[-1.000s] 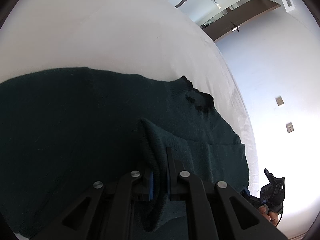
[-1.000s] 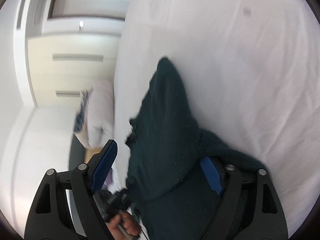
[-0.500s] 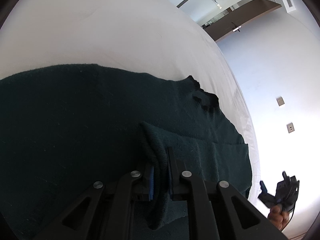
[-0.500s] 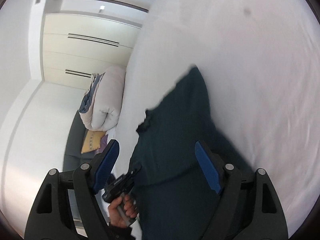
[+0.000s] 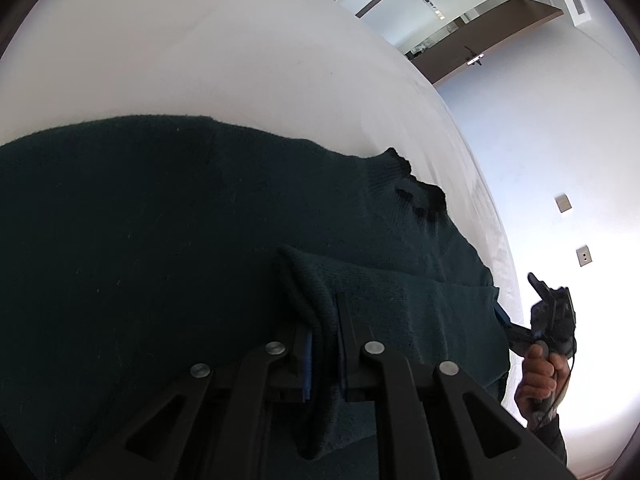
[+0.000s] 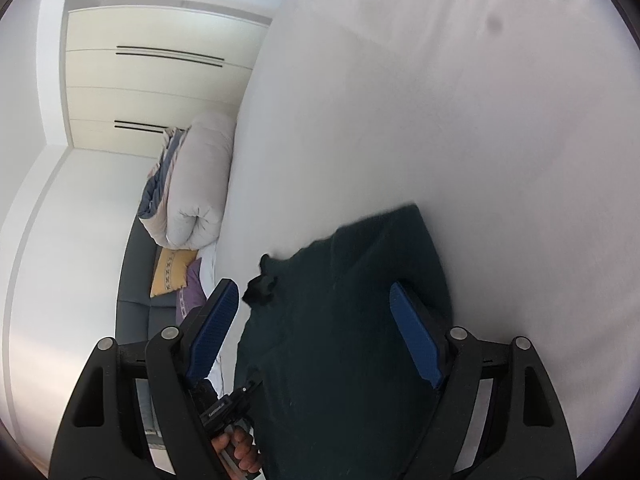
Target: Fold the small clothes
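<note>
A dark green knitted sweater [image 5: 160,240] lies spread on the white bed [image 5: 200,60], its ribbed collar [image 5: 416,196] toward the right. My left gripper [image 5: 322,320] is shut on a raised fold of the sweater, a cuff-like edge that stands up between the pads. In the right wrist view the same sweater [image 6: 340,360] lies below my right gripper [image 6: 312,292], which is open with its blue pads wide apart and nothing between them. A hand holds the right gripper [image 5: 552,312] beyond the bed's right edge. The left gripper [image 6: 224,408] shows low in the right wrist view.
White sheet [image 6: 440,120] stretches beyond the sweater. Off the bed's edge are a rolled duvet [image 6: 200,184], a dark sofa with a yellow cushion [image 6: 172,272], and cream wardrobe doors [image 6: 160,80]. A brown door [image 5: 472,52] and wall switches [image 5: 564,203] lie past the bed.
The right gripper has drawn back from the sweater, so the fabric no longer drapes over its finger and more bed shows. The left gripper keeps its hold and has stayed put.
</note>
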Demonstrator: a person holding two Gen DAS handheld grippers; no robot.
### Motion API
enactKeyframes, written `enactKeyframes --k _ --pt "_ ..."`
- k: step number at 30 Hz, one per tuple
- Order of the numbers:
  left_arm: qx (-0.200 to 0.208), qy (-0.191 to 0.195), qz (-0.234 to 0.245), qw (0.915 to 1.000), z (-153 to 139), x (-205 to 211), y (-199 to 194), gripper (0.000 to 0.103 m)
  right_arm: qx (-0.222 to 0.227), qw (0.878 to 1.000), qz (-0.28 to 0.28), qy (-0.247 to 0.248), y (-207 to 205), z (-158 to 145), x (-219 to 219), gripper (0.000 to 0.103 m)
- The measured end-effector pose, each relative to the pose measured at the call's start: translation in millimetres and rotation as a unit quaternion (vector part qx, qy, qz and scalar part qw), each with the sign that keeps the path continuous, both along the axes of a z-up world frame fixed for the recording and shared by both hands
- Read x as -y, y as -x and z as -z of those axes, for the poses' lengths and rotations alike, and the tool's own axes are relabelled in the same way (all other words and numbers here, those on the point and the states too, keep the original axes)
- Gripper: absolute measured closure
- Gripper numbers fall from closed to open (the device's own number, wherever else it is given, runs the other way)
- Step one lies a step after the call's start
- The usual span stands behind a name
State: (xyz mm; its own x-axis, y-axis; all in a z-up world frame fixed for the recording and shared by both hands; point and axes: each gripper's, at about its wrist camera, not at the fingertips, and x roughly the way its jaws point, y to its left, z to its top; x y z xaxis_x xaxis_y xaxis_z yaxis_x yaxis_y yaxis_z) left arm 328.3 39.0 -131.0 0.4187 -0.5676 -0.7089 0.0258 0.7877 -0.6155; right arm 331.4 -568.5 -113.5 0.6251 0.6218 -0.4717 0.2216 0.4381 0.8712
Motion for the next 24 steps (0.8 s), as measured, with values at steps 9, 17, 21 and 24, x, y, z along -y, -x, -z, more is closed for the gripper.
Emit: enactKeyframes --k 9,17,21,24 --pt "0.004 0.042 0.002 0.9991 4 -8 0 0.086 0.006 0.998 -0.059 -0.028 47 3 -28 0.026" --pt "0.049 0.013 -0.059 0.9970 -36 -46 35 0.023 0.031 0.998 -0.042 -0.024 101 -1 -31 0.024" --pt "0.064 0.035 -0.111 0.9912 -48 -99 85 0.023 0.025 0.998 -0.057 0.031 101 5 -39 0.015" --pt "0.059 0.063 -0.177 0.9805 -45 -147 134 0.022 0.011 0.999 -0.038 0.036 107 3 -47 0.019"
